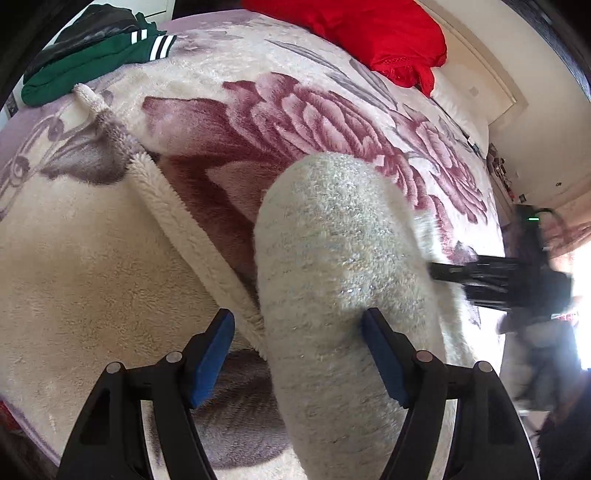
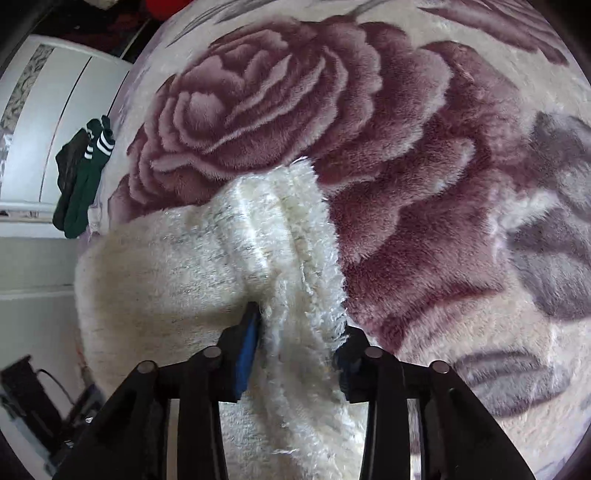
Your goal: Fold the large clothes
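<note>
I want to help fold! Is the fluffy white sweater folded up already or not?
Not folded. The fluffy white sweater hangs bunched between the right gripper, draping loosely over the rose-patterned plush blanket.

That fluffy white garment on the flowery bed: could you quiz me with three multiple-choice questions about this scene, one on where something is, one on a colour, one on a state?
1. Where does the green garment with white stripes lie?
A. at the blanket's far edge
B. between the left gripper's jaws
C. on the floor

2. What colour is the cloth bunched at the bed's far end?
A. yellow
B. red
C. blue

3. What is the right gripper doing?
A. hanging free
B. closed on the white garment
C. holding a hanger

Answers: 1 A, it sits far beyond the grippers. 2 B, bright red. 3 B, fuzzy fabric fills its jaws.
</note>
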Tool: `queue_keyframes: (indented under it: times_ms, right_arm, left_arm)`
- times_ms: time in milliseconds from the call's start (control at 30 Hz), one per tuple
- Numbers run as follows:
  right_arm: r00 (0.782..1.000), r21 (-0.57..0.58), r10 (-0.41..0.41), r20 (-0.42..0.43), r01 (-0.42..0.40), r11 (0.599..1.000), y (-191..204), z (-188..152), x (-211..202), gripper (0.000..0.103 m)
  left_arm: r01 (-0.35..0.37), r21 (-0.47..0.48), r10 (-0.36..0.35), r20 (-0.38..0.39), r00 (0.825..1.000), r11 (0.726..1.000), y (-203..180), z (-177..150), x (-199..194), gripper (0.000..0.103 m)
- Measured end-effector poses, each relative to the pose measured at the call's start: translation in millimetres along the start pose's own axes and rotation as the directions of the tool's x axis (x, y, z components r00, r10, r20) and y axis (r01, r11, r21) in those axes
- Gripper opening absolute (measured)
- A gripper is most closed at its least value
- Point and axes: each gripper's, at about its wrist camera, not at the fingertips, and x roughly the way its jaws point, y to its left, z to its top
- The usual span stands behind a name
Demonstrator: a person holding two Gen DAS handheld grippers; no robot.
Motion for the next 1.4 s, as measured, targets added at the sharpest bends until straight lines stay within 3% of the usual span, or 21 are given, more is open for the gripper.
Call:
queue_keyframes:
  times_ms: [67, 167, 233, 267, 333, 367, 467, 533, 600, 667, 733, 800, 867, 967, 1033, 1067, 1167, 1233, 1300, 1333, 1400]
  right_arm:
    - [0.999, 0.009, -0.026, 0.019, 0.026, 1.000, -2, -10, -31, 0.042]
    - [0.997, -0.079, -0.040, 0.064, 0.045, 0.996, 8, -47, -75, 0.042]
    - [1.000, -0.139, -0.001, 0.010, 0.003, 0.990, 18, -72, -77, 0.042]
    - [0.999, -0.170, -0.001, -0.051, -0.008, 0.985, 23, -86, -68, 0.042]
    - [0.987, -0.226, -0.113, -0.117, 0.084, 0.971, 27, -105, -39, 0.042]
    - [0.978, -0.246, -0.170, -0.120, 0.136, 0.960, 27, -108, -19, 0.042]
    - [0.970, -0.187, -0.199, -0.137, 0.172, 0.967, 19, -110, 30, 0.042]
    - [0.961, -0.240, -0.256, -0.106, 0.225, 0.944, 31, -111, 38, 0.042]
    - [0.963, -0.233, -0.247, -0.110, 0.216, 0.948, 31, -111, 31, 0.042]
    - [0.970, -0.209, -0.203, -0.133, 0.173, 0.962, 19, -109, 22, 0.042]
    - [0.980, -0.156, -0.102, -0.169, 0.076, 0.985, 2, -104, 12, 0.042]
    - [0.985, -0.090, 0.010, -0.171, -0.026, 0.996, -13, -98, -2, 0.053]
    - [0.992, -0.073, 0.044, -0.115, -0.052, 0.996, -22, -91, -17, 0.097]
    - [0.999, -0.129, -0.029, -0.012, 0.027, 0.991, -27, -78, -30, 0.100]
    - [1.000, -0.157, -0.001, -0.030, -0.004, 0.988, -31, -66, -19, 0.100]
    - [0.997, -0.169, 0.043, -0.063, -0.053, 0.984, -34, -59, -7, 0.101]
    - [0.956, -0.130, 0.227, -0.187, -0.253, 0.959, -54, -39, 36, 0.103]
    - [0.897, -0.055, 0.365, -0.251, -0.390, 0.919, -68, -31, 57, 0.103]
    - [0.865, -0.024, 0.429, -0.261, -0.450, 0.893, -75, -26, 61, 0.103]
    - [0.856, -0.023, 0.446, -0.261, -0.468, 0.884, -76, -26, 59, 0.103]
    - [0.840, -0.017, 0.482, -0.251, -0.501, 0.865, -74, -26, 55, 0.092]
  left_arm:
    - [-0.013, 0.000, 0.013, 0.000, 1.000, 1.000, 1, -2, -1, 0.070]
    - [-0.023, -0.001, 0.023, 0.003, 1.000, 1.000, 4, -7, -4, 0.070]
    - [-0.046, 0.005, 0.046, -0.001, 0.999, 0.999, 4, -9, -8, 0.070]
    - [-0.056, 0.006, 0.056, -0.001, 0.998, 0.998, 3, -9, -11, 0.068]
    - [-0.061, 0.011, 0.061, 0.019, 0.998, 0.998, 1, -11, -25, 0.068]
    - [-0.063, 0.014, 0.062, 0.030, 0.998, 0.998, -1, -13, -33, 0.068]
    - [-0.064, 0.043, 0.062, 0.035, 0.997, 0.997, -12, -21, -38, 0.068]
    - [-0.115, 0.103, 0.117, -0.021, 0.993, 0.988, -19, -33, -18, 0.068]
    - [-0.142, 0.110, 0.149, -0.064, 0.987, 0.984, -12, -47, 10, 0.070]
    - [-0.116, 0.044, 0.120, -0.102, 0.988, 0.992, 4, -46, 18, 0.071]
    - [-0.051, -0.015, 0.049, -0.109, 0.993, 0.999, 14, -39, 9, 0.071]
    - [-0.005, -0.038, 0.002, -0.076, 0.997, 0.999, 18, -33, -6, 0.070]
    - [0.018, -0.048, -0.021, -0.062, 0.998, 0.999, 22, -29, -11, 0.071]
    - [0.064, -0.078, -0.070, -0.075, 0.995, 0.995, 33, -28, -1, 0.071]
    - [0.126, -0.114, -0.135, -0.078, 0.988, 0.985, 40, -28, 13, 0.074]
    - [0.166, -0.149, -0.178, -0.074, 0.981, 0.975, 48, -28, 20, 0.084]
    - [0.312, -0.269, -0.334, -0.039, 0.942, 0.911, 70, -29, 39, 0.086]
    - [0.380, -0.304, -0.402, -0.010, 0.916, 0.873, 78, -30, 46, 0.086]
    - [0.430, -0.288, -0.445, 0.015, 0.895, 0.856, 76, -28, 47, 0.084]
    - [0.438, -0.275, -0.450, 0.024, 0.893, 0.856, 74, -26, 46, 0.074]
    - [0.448, -0.247, -0.453, 0.039, 0.891, 0.859, 68, -18, 43, 0.060]
